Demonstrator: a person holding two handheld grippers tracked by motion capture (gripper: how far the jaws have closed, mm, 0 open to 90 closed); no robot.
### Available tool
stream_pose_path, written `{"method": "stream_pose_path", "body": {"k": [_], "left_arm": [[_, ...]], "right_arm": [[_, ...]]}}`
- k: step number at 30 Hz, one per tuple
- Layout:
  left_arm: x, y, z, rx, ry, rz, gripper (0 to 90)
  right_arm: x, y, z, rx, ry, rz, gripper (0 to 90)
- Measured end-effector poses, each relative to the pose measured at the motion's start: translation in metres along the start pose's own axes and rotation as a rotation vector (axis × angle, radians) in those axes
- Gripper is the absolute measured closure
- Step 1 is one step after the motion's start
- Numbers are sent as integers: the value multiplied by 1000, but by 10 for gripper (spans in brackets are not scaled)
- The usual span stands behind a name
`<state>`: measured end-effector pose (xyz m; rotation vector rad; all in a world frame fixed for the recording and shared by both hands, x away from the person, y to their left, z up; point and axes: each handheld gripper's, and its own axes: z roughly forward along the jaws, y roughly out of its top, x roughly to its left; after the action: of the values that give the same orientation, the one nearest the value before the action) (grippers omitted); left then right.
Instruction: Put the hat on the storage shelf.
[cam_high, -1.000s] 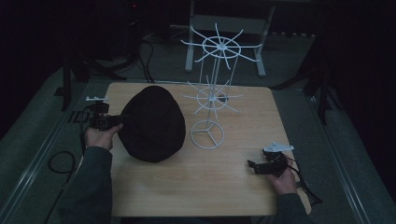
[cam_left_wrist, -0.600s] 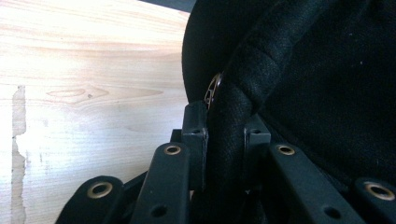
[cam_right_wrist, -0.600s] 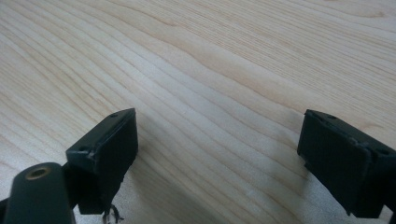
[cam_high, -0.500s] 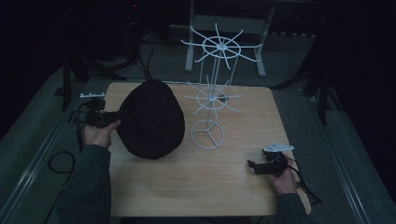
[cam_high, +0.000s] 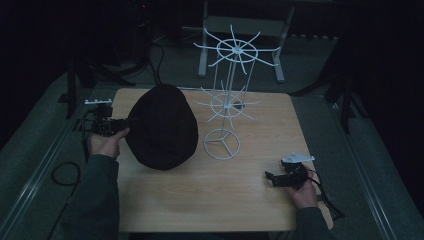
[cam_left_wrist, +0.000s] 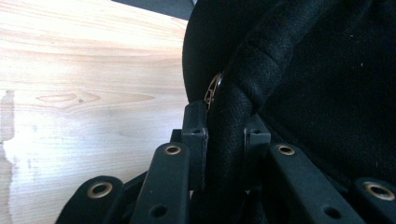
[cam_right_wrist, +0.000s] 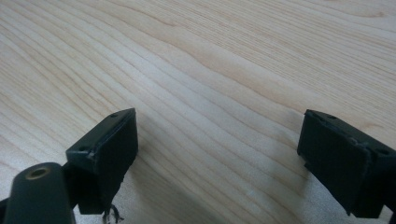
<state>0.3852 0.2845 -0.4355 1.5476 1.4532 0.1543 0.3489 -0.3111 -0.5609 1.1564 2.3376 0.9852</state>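
Observation:
A black fabric hat is held up over the left half of the wooden table. My left gripper is shut on its rim at the left table edge. In the left gripper view the jaws pinch the thick rolled hat rim, with a small brass eyelet just above them. My right gripper rests low near the table's front right, open, with bare wood between its fingers.
A white wire display stand with two tiers of radiating hooks rises from a ring base at the table's middle, just right of the hat. Cables trail on the dark floor to the left and behind.
The left gripper has carried the hat slightly toward the far left of the table and lifted it a little. The right gripper has stayed put.

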Motion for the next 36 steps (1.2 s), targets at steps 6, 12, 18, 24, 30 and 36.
{"method": "stream_pose_path", "body": {"k": [6,12,18,24,30,36], "left_arm": [[1,1,0,-17,-32,-31,779],[1,2,-2,-23,-50,-44,780],[0,5,-3,-37,-66,-53,779],[-2,8,-6,-49,-88,-62,779],[-2,10,-7,-62,-106,-75,779],[-5,13,-9,-64,-128,-76,780]], "right_arm": [[0,0,0,-1,-1,1,121],[0,0,0,-1,-1,1,121],[0,0,0,-1,-1,1,121],[0,0,0,-1,-1,1,121],[0,0,0,-1,-1,2,121],[0,0,0,-1,-1,2,121]]}}
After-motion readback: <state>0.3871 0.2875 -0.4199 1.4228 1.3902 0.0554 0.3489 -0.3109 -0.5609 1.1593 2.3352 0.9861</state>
